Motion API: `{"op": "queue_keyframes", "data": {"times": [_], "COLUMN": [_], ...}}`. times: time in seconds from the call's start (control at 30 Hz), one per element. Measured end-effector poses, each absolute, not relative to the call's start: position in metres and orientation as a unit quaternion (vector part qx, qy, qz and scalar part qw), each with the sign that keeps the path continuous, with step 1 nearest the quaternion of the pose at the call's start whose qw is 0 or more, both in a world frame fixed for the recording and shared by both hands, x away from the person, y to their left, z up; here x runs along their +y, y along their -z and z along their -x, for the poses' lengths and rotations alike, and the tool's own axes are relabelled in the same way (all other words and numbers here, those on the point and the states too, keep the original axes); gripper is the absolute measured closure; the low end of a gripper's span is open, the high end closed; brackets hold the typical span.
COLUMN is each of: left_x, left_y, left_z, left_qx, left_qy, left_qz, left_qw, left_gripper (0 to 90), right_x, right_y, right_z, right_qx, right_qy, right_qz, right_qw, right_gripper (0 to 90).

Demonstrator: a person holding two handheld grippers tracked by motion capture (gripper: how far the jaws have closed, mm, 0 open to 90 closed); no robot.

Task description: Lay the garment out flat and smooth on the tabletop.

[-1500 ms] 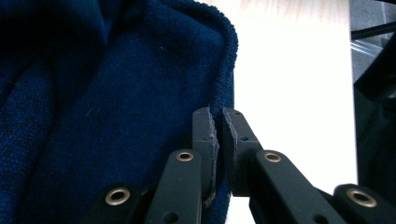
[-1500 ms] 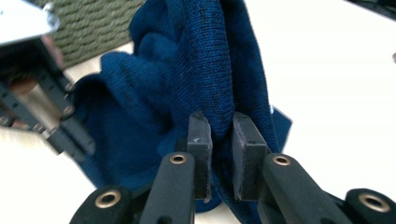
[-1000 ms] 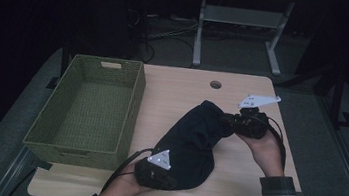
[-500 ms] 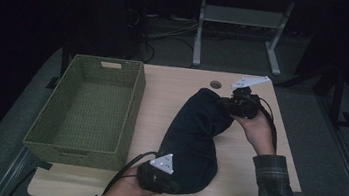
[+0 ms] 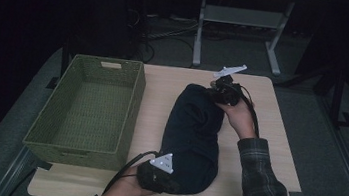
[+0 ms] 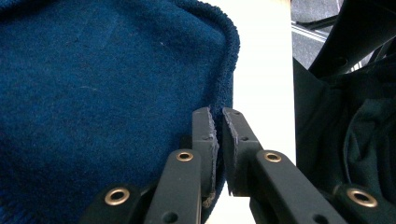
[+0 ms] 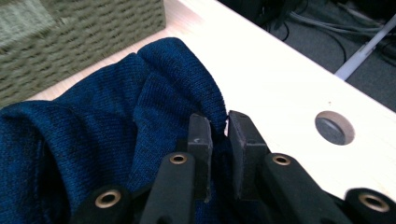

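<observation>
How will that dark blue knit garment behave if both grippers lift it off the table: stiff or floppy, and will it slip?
Probably floppy: the garment lies in soft folds and bunches at the right gripper. Its middle would likely sag between that and the left gripper. Slipping seems unlikely, since the fuzzy knit is pinched in nearly closed jaws at both ends. It looks light for its bulk.

A dim lab or recording studio: a pale wooden worktop point(image 5: 268, 139) stands on grey carpet, with tangled black cables point(image 5: 163, 31) and a white metal frame stand point(image 5: 237, 20) at upper centre.
</observation>
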State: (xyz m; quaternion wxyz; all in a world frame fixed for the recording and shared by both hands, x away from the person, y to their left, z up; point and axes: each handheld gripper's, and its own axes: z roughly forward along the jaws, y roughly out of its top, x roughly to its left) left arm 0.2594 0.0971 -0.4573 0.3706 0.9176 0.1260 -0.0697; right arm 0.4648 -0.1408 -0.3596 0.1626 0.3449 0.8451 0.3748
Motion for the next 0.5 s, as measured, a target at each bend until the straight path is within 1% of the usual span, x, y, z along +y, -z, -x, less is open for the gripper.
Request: {"op": "queue_keyframes", "data": {"times": [0.37, 0.43, 0.5], "left_x": [0.097, 0.097, 0.097], "left_y": [0.458, 0.459, 0.459], "left_z": [-0.260, -0.261, -0.261], "left_qx": [0.126, 0.127, 0.127], "left_qy": [0.070, 0.071, 0.073], "left_qz": [-0.918, -0.917, -0.917], "left_qw": [0.369, 0.370, 0.371], "left_gripper": [83.4, 83.1, 82.9], "right_x": [-0.115, -0.112, -0.111], "right_y": [0.384, 0.390, 0.393], "right_z": [-0.490, -0.493, -0.494], "right_qx": [0.854, 0.854, 0.853], "right_qy": [-0.354, -0.353, -0.356], "right_qz": [-0.351, -0.352, -0.353], "right_qw": [0.151, 0.146, 0.143], "right_gripper": [78.8, 75.4, 68.5]}}
